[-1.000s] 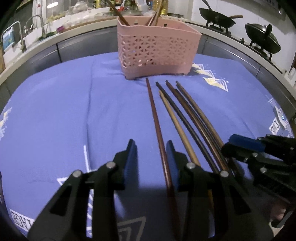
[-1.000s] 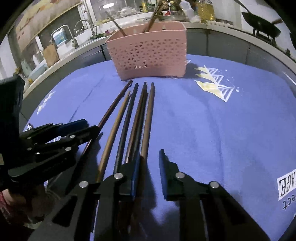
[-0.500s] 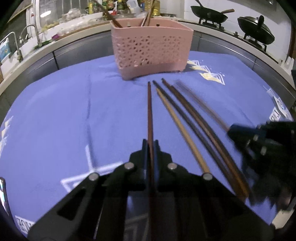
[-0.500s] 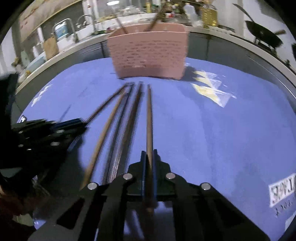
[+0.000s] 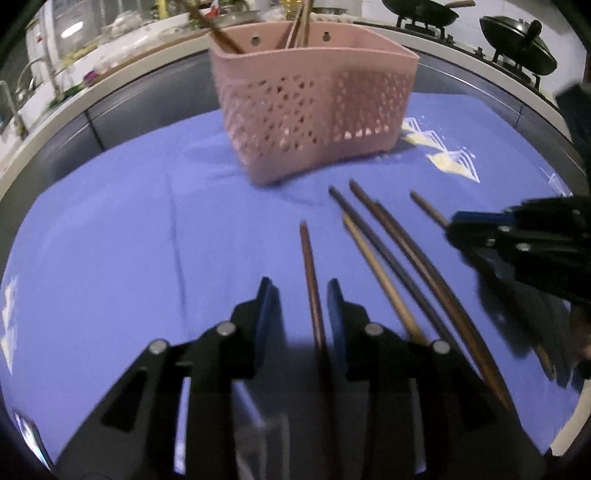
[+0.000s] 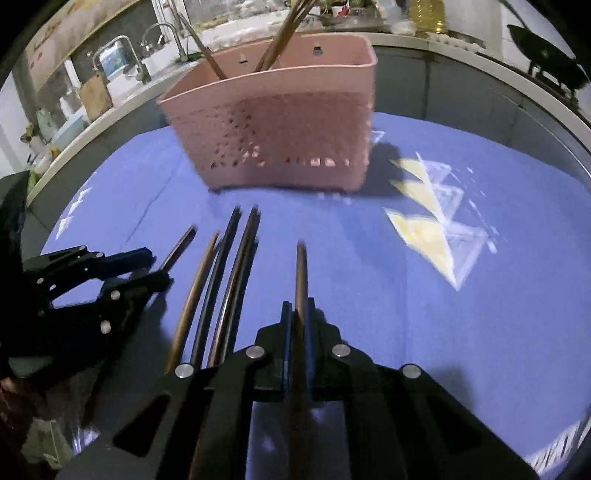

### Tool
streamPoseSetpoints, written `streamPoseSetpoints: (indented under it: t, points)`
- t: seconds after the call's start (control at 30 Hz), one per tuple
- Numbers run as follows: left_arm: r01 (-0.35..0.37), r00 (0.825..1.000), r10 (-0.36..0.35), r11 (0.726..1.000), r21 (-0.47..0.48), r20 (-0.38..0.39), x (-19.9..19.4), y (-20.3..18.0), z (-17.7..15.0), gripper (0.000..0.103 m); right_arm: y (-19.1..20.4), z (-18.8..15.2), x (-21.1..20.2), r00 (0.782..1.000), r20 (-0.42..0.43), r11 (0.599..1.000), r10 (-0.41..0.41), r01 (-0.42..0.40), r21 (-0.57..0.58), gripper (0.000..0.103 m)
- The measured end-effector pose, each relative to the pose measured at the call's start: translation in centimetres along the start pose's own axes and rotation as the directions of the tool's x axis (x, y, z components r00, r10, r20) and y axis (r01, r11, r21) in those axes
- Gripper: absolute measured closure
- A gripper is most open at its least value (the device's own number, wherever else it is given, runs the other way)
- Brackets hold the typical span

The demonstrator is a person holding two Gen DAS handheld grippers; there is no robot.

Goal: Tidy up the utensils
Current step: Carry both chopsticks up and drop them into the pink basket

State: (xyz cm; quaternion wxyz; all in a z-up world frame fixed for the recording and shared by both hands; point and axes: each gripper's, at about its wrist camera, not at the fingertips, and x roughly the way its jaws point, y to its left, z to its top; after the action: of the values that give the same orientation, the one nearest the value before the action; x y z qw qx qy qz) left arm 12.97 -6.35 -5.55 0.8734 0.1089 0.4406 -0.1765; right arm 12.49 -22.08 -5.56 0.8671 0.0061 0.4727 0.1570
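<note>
My right hand-held gripper (image 6: pixel 297 317) has its fingers pressed together on one brown chopstick (image 6: pixel 301 273), which juts forward between them, its tip aimed at the pink perforated basket (image 6: pixel 280 122). My left hand-held gripper (image 5: pixel 300 299) stands about half open; a reddish-brown chopstick (image 5: pixel 309 266) runs through the gap between its fingers, and neither pad looks to be touching it, so I judge it unheld. From the left wrist view I cannot tell whether that stick rests on the cloth or is partly raised.

Between the two grippers, three more chopsticks (image 6: pixel 221 280) lie side by side on the blue cloth covering the tabletop (image 5: pixel 110 240), a lighter tan one, a black one and a dark brown one, their tips pointing at the basket. The basket stands near the far edge of the tabletop, and a few chopsticks (image 5: pixel 301 22) already lean inside it.

I judge the job partly done: some sticks are in, one is gripped for transfer, and four remain to be picked up and dropped in.

The cloth between the loose tips and the basket's front wall is bare, so I have a straight run forward. The basket's rim sits high, so the held stick must be lifted and tipped over it. To the right, the cloth with yellow triangles (image 6: pixel 424 229) is open out to that edge.
</note>
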Motion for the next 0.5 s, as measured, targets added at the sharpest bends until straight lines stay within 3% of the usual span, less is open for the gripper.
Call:
streamPoseSetpoints:
  t: [0.07,0.17,0.27,0.3,0.4,0.5]
  points:
    - [0.031,0.999,-0.031,0.999,0.019,0.008,0.7,-0.1,1.0,0.097,0.4,1.0,0.9,1.0,0.0,1.0,0.026,-0.026,-0.009,0.096]
    - [0.047,0.999,-0.047,0.999,0.019,0.0,0.7,-0.1,1.6,0.098,0.5,1.9,1.0,0.999,-0.008,0.999,0.049,-0.049,-0.001,0.098]
    - [0.083,0.988,-0.083,0.997,0.005,0.132,-3.6,0.4,1.9,0.098,0.7,2.0,-2.3,0.99,0.107,0.996,0.092,-0.092,-0.004,0.098]
    - [0.094,0.982,-0.093,0.996,-0.001,0.164,-4.8,0.6,2.1,0.098,0.9,2.0,-4.5,0.978,0.176,0.993,0.115,-0.115,-0.008,0.098]
    - [0.137,0.938,-0.123,0.99,-0.02,0.324,-10.8,1.4,2.3,0.098,1.6,1.5,-9.9,0.927,0.348,0.99,0.139,-0.133,-0.04,0.098]
    - [0.136,0.875,-0.107,0.99,-0.027,0.472,-16.4,1.9,1.5,0.098,2.6,0.3,-15.2,0.851,0.505,0.99,0.144,-0.125,-0.073,0.098]
